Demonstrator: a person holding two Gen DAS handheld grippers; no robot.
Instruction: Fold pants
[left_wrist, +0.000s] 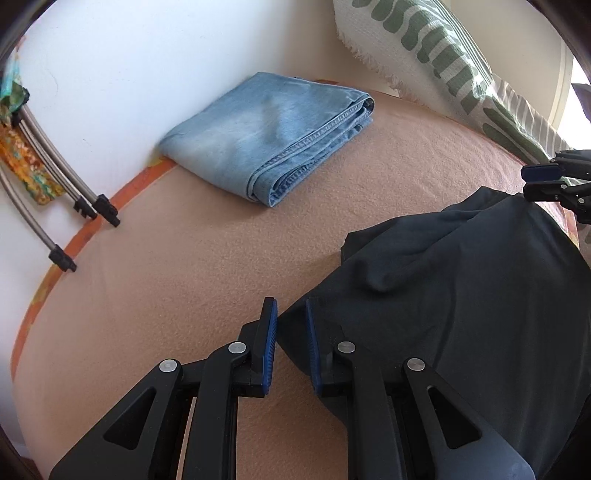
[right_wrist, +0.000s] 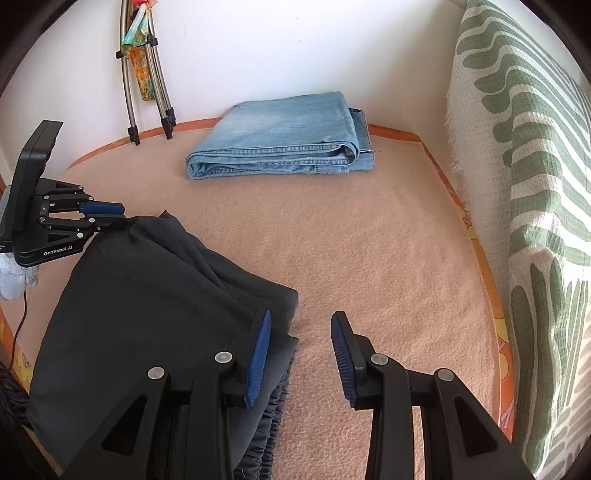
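Observation:
Dark pants (left_wrist: 461, 288) lie folded on the peach blanket (left_wrist: 184, 266), elastic waistband near the right gripper (right_wrist: 301, 328). My left gripper (left_wrist: 291, 314) is slightly open, with a corner of the dark pants between its pads; in the right wrist view it (right_wrist: 114, 216) sits at the pants' far left corner (right_wrist: 147, 295). My right gripper is open and empty, its left finger (right_wrist: 260, 343) over the pants' edge, its right finger over bare blanket. It shows at the right edge of the left wrist view (left_wrist: 532, 181).
Folded light-blue jeans (left_wrist: 269, 136) (right_wrist: 284, 140) lie at the back against the white wall. A green-patterned cushion (right_wrist: 524, 184) stands along the right. Metal rack legs (right_wrist: 147, 92) with colourful cloth lean at the back left.

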